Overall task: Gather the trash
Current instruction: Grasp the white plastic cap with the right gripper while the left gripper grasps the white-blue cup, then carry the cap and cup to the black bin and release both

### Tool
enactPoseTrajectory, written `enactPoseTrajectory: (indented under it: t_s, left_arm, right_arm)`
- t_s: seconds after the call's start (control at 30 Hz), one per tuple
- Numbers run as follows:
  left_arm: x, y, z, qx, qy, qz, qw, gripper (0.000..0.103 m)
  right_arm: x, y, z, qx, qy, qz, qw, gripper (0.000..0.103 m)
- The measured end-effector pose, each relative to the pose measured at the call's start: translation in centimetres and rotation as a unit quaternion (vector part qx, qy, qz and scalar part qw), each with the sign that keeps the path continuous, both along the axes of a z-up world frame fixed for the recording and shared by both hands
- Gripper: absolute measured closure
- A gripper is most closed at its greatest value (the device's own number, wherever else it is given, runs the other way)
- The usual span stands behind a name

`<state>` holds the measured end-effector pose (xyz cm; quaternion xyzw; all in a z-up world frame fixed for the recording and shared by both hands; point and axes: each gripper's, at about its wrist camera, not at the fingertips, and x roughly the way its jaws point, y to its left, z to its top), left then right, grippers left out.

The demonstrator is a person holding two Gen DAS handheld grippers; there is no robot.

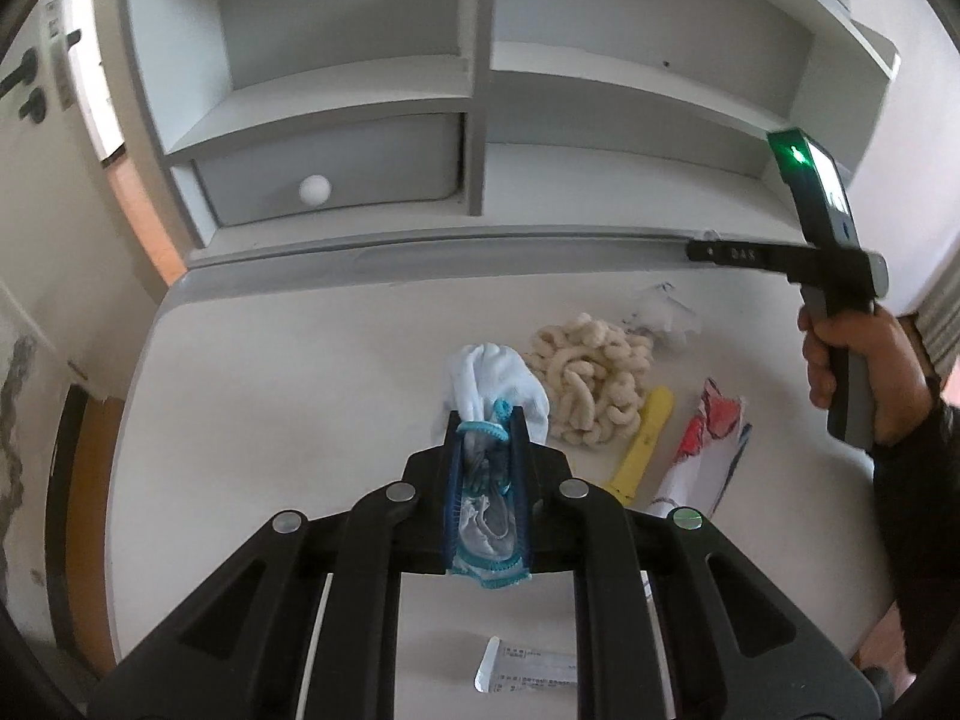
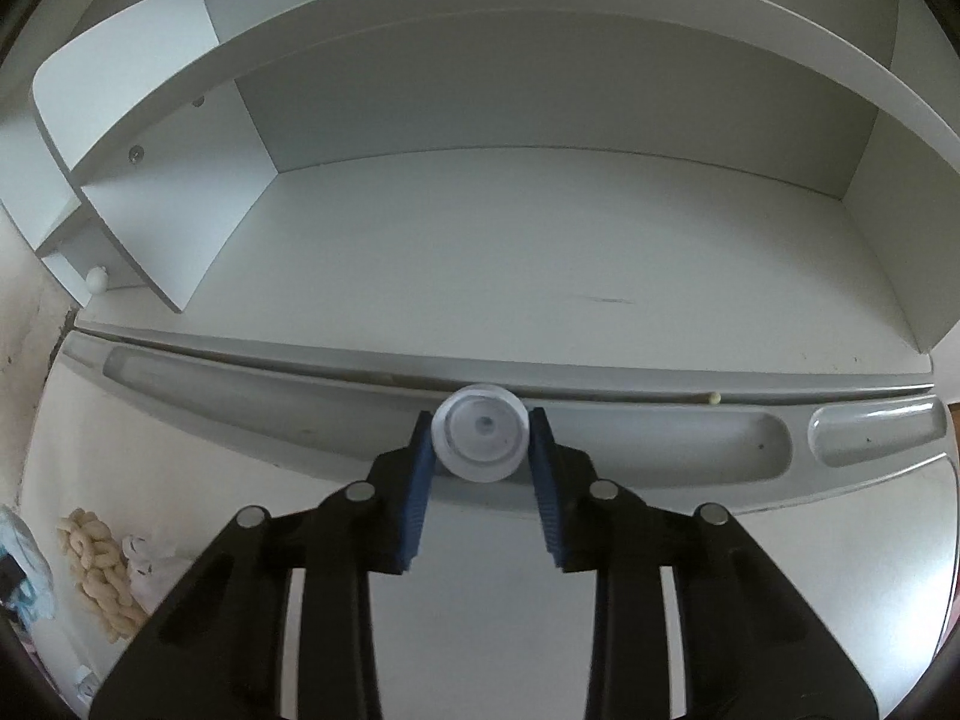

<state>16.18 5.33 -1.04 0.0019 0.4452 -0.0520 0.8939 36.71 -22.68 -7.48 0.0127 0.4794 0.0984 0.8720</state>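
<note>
My left gripper [image 1: 486, 420] is shut on a white sock with a blue-green cuff [image 1: 498, 384] and holds it above the white desk [image 1: 270, 420]. My right gripper [image 2: 480, 441] is shut on a small white plastic cup [image 2: 480, 441] in front of the grey pen groove [image 2: 690, 438] at the back of the desk. The right gripper also shows in the left wrist view [image 1: 720, 253], held high at the right. On the desk lie a cream knotted rope [image 1: 591, 387], a yellow strip [image 1: 645, 441], a red-and-white wrapper [image 1: 708, 444], a crumpled clear wrapper [image 1: 666, 312] and a silver blister pack [image 1: 522, 669].
A white shelf unit [image 1: 480, 90] with open compartments and a drawer with a round knob [image 1: 314, 189] stands behind the desk. A door with dark handles [image 1: 27, 84] is at the far left. The rope also shows at the left of the right wrist view [image 2: 99, 564].
</note>
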Motion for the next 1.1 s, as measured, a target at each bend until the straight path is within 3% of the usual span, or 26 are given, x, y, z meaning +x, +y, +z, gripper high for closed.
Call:
enactPoseTrajectory:
  t_s: [0.17,0.33,0.57,0.7,0.87,0.97,1.1]
  left_arm:
    - [-0.2,0.1,0.7,0.012,-0.006,0.021,0.9997,0.09]
    - [-0.3,-0.5,2.1,0.018,-0.018,0.027,0.9993,0.09]
    - [-1.0,-2.8,4.0,0.012,-0.037,0.0,0.9992,0.09]
    - [-1.8,-6.2,5.1,0.008,-0.051,-0.042,0.9978,0.09]
    - [-4.1,-12.0,6.5,-0.006,-0.073,-0.119,0.9902,0.09]
    - [-6.0,-16.5,6.3,-0.029,-0.065,-0.179,0.9813,0.09]
    - [-9.8,-23.9,5.2,-0.054,-0.054,-0.273,0.9591,0.09]
  right_arm:
    - [-0.4,-0.2,0.1,0.02,-0.011,0.003,1.0,0.072]
    - [-1.6,-1.1,2.0,0.037,-0.029,0.009,0.999,0.072]
    - [-7.3,-5.2,4.6,0.045,-0.04,-0.005,0.998,0.072]
    - [-13.0,-9.1,6.7,0.043,-0.053,-0.029,0.997,0.072]
    - [-22.4,-15.6,8.0,0.044,-0.058,-0.09,0.993,0.072]
    - [-28.3,-19.5,7.9,0.042,-0.053,-0.14,0.988,0.072]
    - [-36.5,-24.2,6.8,0.03,-0.04,-0.215,0.975,0.072]
